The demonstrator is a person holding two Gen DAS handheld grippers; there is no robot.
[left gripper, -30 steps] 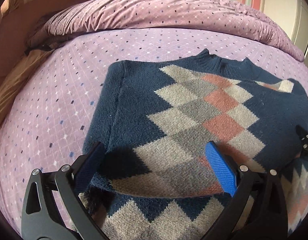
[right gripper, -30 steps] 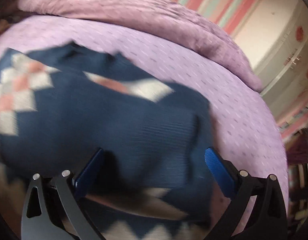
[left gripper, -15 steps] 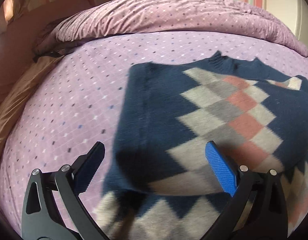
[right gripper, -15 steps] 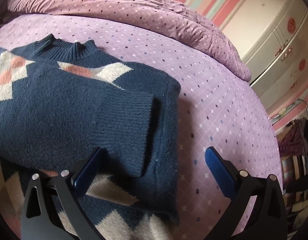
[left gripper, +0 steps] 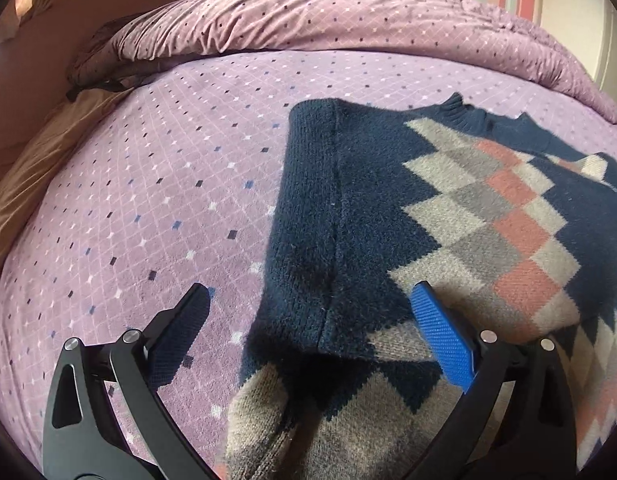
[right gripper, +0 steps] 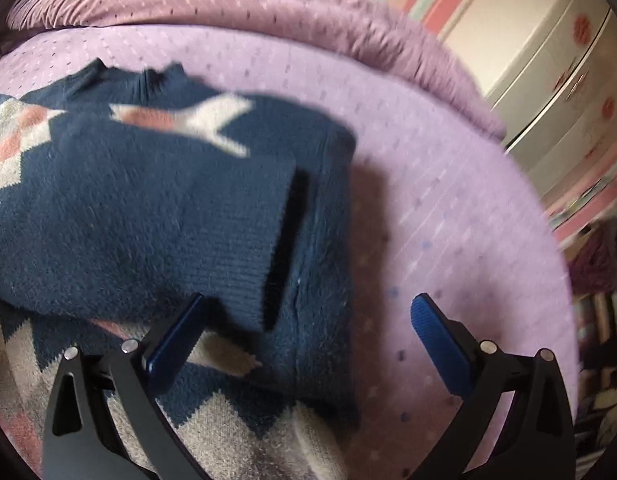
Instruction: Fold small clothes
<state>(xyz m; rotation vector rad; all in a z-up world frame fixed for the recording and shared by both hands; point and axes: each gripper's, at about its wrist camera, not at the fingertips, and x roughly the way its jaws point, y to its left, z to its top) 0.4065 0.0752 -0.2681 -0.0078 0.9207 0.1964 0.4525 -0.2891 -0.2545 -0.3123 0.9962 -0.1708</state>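
Note:
A navy sweater [left gripper: 348, 208] with grey, white and pink diamonds lies on the purple bedspread [left gripper: 156, 184], its sleeves folded across the body. In the right wrist view the sweater [right gripper: 128, 208] shows a ribbed cuff [right gripper: 264, 248] lying on top near its right edge. My left gripper [left gripper: 308, 316] is open and empty over the sweater's left lower corner. My right gripper [right gripper: 308, 320] is open and empty over the sweater's right edge, just below the cuff.
A rolled purple duvet [left gripper: 328, 16] lies across the far side of the bed. A brown sheet [left gripper: 36, 160] shows at the left edge. A white cabinet [right gripper: 556, 64] and clutter [right gripper: 600, 320] stand to the right of the bed.
Both grippers have moved outward: the left toward the sweater's left edge, the right toward its right edge. Both have stayed open and empty. The sweater has not moved.

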